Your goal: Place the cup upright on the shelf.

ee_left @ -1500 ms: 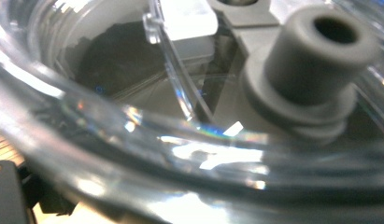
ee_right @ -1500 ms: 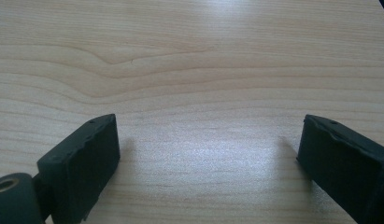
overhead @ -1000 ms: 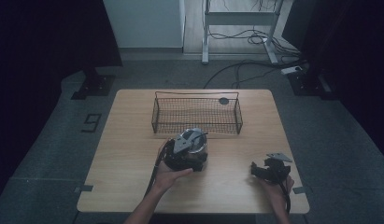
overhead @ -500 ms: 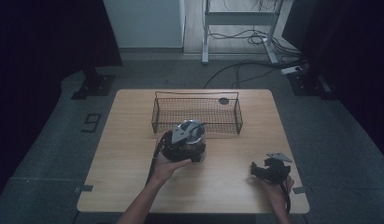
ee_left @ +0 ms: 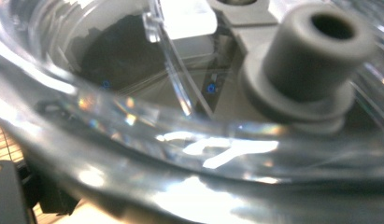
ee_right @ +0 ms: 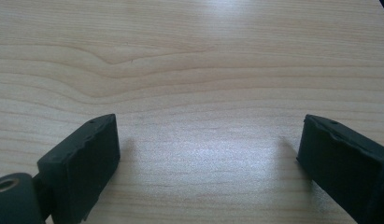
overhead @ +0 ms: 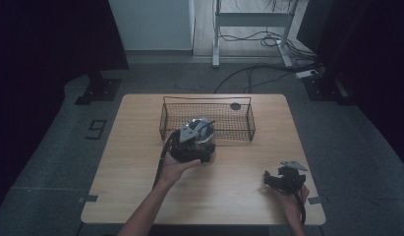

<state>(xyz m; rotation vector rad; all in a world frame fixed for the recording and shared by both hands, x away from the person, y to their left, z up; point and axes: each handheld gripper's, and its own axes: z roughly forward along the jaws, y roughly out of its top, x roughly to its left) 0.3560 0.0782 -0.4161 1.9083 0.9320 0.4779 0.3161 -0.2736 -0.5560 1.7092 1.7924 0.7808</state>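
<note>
The right gripper (ee_right: 208,154) points down at the wooden tabletop (ee_right: 194,60). Its two black jaws stand wide apart, nothing between them.

The pale wood-grain worktop (ee_right: 203,56) looks smooth and faintly sheened. The black wire-mesh metal basket (overhead: 208,118) looks matt. The clear, glossy plastic container (ee_left: 147,140) carries a matt grey plastic spout (ee_left: 302,60).

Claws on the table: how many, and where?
2. Left claw at the table's middle, against the wire basket's near side, carrying a clear container. Right claw by the near right corner, jaws apart over bare wood.

Wire basket (overhead: 208,120) on wooden table (overhead: 140,147); cables (overhead: 258,42) behind.
</note>
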